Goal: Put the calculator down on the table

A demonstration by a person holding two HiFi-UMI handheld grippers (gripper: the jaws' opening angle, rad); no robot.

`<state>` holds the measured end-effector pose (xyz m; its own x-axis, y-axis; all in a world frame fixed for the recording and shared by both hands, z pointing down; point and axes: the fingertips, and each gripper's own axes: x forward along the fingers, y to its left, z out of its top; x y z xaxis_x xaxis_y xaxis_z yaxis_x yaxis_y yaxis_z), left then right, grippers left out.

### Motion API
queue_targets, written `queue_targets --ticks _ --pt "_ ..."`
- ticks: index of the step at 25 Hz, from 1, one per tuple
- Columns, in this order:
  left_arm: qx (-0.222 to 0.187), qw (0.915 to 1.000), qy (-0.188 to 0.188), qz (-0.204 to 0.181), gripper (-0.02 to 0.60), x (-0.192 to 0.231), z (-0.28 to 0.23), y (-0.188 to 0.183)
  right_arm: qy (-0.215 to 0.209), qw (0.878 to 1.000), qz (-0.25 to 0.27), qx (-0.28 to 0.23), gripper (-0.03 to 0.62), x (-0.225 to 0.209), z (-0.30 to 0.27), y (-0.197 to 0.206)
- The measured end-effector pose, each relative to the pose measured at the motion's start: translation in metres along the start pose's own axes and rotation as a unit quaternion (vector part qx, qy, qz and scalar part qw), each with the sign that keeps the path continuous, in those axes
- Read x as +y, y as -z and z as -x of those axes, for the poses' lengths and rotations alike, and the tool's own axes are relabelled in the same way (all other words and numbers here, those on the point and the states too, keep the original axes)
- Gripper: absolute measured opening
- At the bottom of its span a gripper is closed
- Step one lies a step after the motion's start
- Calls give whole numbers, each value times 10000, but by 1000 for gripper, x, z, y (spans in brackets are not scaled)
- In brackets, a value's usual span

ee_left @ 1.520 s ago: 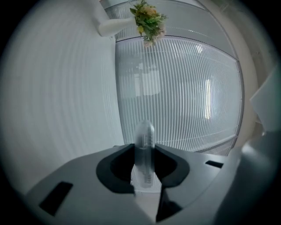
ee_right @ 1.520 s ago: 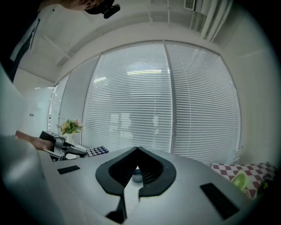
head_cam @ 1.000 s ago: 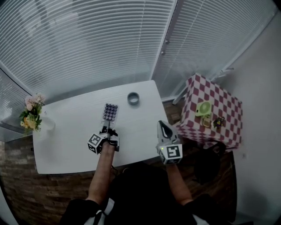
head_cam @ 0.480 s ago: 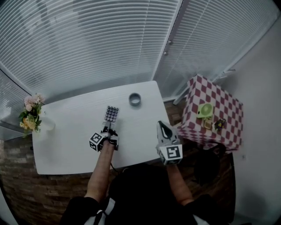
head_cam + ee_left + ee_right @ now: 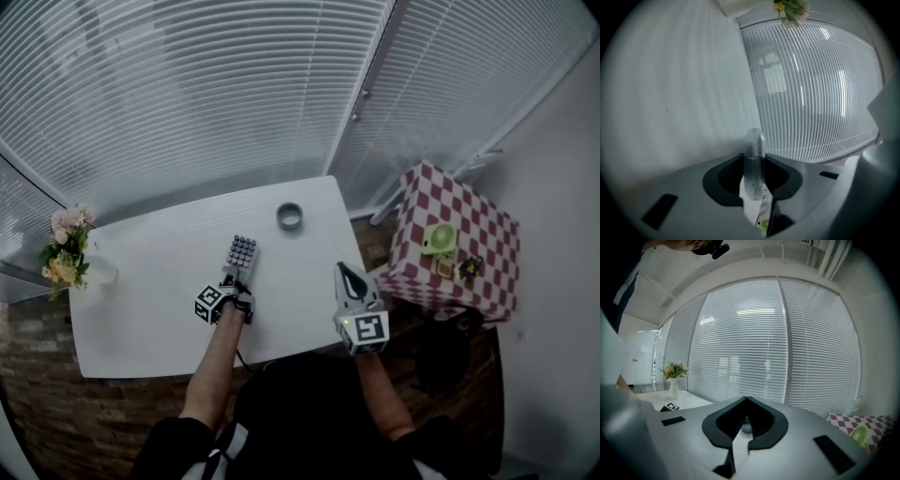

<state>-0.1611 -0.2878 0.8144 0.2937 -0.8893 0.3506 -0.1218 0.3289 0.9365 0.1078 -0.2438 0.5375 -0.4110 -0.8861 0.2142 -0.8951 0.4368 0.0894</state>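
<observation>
L tongs [image 5: 234,279] clamped on small grey calculator w/ dark round keys [image 5: 241,252], held low over white rectangular tabletop [image 5: 150,281]; contact unclear. R tongs [image 5: 347,274] pressed together, empty, by tabletop's right edge.

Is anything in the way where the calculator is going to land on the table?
Nothing I can see. The left gripper holds the calculator over a bare patch of table. The grey ring lies farther back, and the flowers stand off at the left edge.

A homely office-like room: a white table [image 5: 159,281], slatted window blinds [image 5: 187,94], a flower vase [image 5: 70,258], a chequered side table [image 5: 469,234].
</observation>
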Motion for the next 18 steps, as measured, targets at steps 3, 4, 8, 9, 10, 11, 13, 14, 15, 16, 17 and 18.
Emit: queue_targets --ticks 3,4,8,9,10,11,13,14,15,16,17,18 --pt "18 9999 -68 113 98 6 -1 0 -9 10000 6 47 6 2 -2 1" --pt "27 9999 -83 134 98 8 -2 -1 -11 10000 1 40 6 2 -3 1" --pt "50 9998 -65 165 98 11 -5 -3 -28 10000 36 53 5 3 -5 1" --pt "48 9998 -73 175 98 11 -5 -2 -25 10000 29 76 6 2 -5 2" --pt "38 9998 -93 197 98 11 -5 -1 -23 9999 20 97 6 2 -5 2" --pt "22 9996 -127 235 98 13 -5 -1 -30 9999 14 99 5 2 -6 3" --pt "-11 9993 -226 294 103 15 -6 -1 -52 9999 -13 92 6 2 -7 2" --pt "-28 9992 -299 275 117 16 -6 -2 -63 9999 -36 100 5 3 -7 1" --pt "-46 9989 -388 239 128 16 -5 -3 -72 9999 -58 106 5 3 -7 1" --pt "-65 9987 -465 214 131 15 -5 -3 -77 9999 -77 104 6 3 -7 1" --pt "-83 9985 -505 215 140 13 -5 -4 -76 9999 -91 96 5 3 -7 2" --pt "-96 9983 -517 237 178 11 -4 -5 -73 9999 -94 88 5 3 -7 2"
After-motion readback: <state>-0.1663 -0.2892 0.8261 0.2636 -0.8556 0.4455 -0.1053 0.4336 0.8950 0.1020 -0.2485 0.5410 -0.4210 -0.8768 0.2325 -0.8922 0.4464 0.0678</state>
